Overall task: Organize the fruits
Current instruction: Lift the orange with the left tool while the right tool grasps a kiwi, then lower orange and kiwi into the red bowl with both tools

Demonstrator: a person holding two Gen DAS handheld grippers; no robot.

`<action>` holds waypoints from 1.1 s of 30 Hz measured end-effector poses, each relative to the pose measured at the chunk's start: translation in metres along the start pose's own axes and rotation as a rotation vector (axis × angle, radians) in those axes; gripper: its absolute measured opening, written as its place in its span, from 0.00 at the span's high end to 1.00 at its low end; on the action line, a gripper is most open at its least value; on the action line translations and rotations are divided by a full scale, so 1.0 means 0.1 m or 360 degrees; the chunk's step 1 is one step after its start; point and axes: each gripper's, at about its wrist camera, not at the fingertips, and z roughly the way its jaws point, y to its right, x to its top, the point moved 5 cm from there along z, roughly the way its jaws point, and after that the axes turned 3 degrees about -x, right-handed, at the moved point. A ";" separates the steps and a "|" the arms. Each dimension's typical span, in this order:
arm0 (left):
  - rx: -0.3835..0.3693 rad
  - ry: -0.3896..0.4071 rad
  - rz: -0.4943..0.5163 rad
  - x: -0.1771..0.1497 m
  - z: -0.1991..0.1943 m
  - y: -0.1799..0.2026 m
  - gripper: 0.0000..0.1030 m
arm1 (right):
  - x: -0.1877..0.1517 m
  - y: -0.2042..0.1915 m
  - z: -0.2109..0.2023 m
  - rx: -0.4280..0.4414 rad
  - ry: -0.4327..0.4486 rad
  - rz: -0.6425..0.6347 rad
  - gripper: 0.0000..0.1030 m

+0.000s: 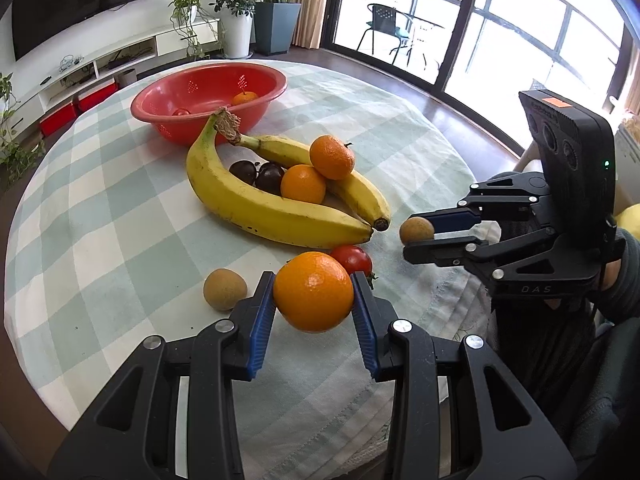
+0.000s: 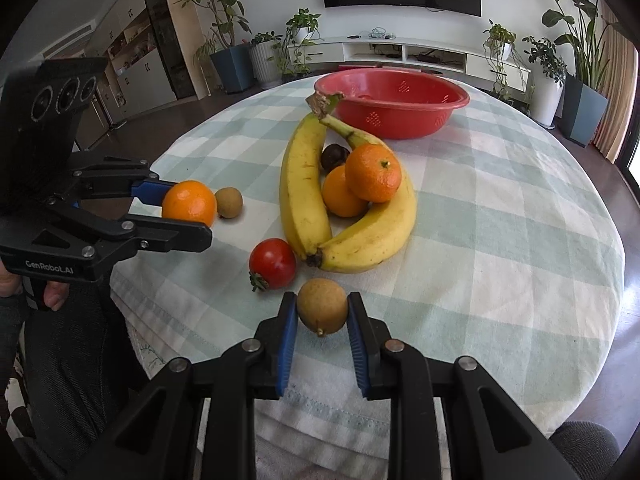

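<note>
My left gripper (image 1: 313, 294) is shut on an orange (image 1: 313, 291), held just above the checked tablecloth. My right gripper (image 2: 322, 312) is shut on a small brown round fruit (image 2: 322, 306), also lifted off the cloth. In the left wrist view the right gripper (image 1: 414, 232) shows at the right with that fruit (image 1: 416, 230). The left gripper (image 2: 188, 216) with its orange (image 2: 189, 202) shows at the left of the right wrist view. Two bananas (image 1: 260, 204) cradle two oranges (image 1: 318, 170) and dark plums (image 1: 256, 174). A red colander bowl (image 1: 208, 98) stands at the far side.
A tomato (image 2: 273, 264) lies by the banana tips, and a second brown fruit (image 1: 225, 289) rests on the cloth beside my left fingers. The bowl holds an orange (image 1: 244, 98) and a red fruit (image 1: 181, 112). The round table's edge (image 2: 612, 280) curves away on the right.
</note>
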 end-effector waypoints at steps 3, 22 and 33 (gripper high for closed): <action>0.0012 0.0021 -0.0024 0.04 -0.06 -0.08 0.66 | 0.09 0.13 -0.13 -0.0002 0.0051 0.0053 0.74; 0.0179 0.0133 -0.0065 1.49 -0.13 -0.89 0.66 | 1.52 1.05 -0.29 -0.0158 0.0340 0.0105 0.74; 0.0292 -0.0046 -0.0026 1.94 0.65 -1.18 0.66 | 2.03 0.93 0.54 -0.0118 0.0170 -0.0056 0.74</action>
